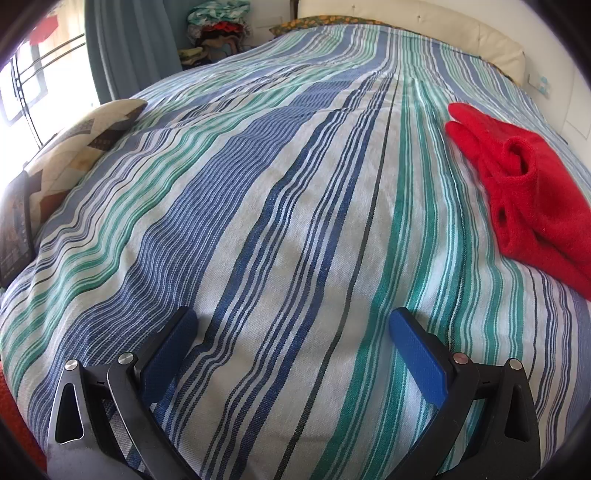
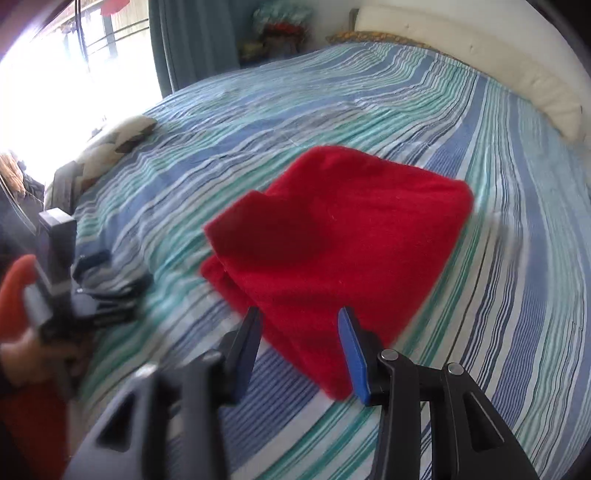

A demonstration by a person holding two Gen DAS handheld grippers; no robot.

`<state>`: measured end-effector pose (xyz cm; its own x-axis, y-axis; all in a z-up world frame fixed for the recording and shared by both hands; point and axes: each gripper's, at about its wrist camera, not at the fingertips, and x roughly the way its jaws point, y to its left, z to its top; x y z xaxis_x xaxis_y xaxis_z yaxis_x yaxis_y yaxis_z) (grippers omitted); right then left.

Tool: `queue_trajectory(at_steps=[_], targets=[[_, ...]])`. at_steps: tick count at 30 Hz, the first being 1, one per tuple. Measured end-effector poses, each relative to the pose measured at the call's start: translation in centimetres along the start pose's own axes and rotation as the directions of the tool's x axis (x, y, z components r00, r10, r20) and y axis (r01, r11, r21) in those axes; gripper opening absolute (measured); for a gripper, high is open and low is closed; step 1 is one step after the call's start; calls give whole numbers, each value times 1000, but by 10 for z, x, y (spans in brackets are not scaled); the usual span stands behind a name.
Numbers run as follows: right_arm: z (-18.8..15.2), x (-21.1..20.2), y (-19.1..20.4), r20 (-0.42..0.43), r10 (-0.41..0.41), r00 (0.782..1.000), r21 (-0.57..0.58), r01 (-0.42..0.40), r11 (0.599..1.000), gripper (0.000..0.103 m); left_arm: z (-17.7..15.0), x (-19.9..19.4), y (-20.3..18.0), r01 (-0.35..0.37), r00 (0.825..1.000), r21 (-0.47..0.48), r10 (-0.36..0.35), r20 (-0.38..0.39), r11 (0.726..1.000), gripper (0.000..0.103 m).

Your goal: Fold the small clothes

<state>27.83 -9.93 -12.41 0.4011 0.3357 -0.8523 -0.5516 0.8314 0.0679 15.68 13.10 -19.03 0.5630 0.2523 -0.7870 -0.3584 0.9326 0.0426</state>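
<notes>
A red fleece garment (image 2: 340, 236) lies folded into a compact bundle on the striped bedspread (image 2: 480, 295). In the left wrist view it (image 1: 528, 192) lies at the right edge, with a rolled opening on top. My right gripper (image 2: 301, 319) is open, its jaws spread over the garment's near corner, which shows between them; this view is blurred. My left gripper (image 1: 293, 319) is open and empty, low over bare bedspread (image 1: 295, 184), well left of the garment. It also shows at the left of the right wrist view (image 2: 99, 269).
A patterned cushion (image 1: 81, 147) and a dark book-like object (image 1: 14, 232) lie at the bed's left edge by the window. A cream headboard (image 2: 480, 62) runs along the far side. A pile of clothes (image 1: 218, 29) stands beyond the bed, beside a blue curtain.
</notes>
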Motion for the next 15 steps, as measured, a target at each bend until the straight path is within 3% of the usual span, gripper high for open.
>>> queue_trajectory(at_steps=[4, 7, 15], targets=[[-10, 16, -14, -6, 22, 1000, 67, -22, 997, 39, 0, 0, 0, 4, 1000, -3, -4, 2, 1000, 103], [-23, 47, -26, -114, 19, 993, 123, -5, 992, 34, 0, -1, 2, 13, 1000, -8, -13, 5, 1000, 103], [-34, 6, -26, -40, -9, 999, 122, 14, 992, 34, -1, 0, 0, -1, 1000, 0, 1, 4, 1000, 103]])
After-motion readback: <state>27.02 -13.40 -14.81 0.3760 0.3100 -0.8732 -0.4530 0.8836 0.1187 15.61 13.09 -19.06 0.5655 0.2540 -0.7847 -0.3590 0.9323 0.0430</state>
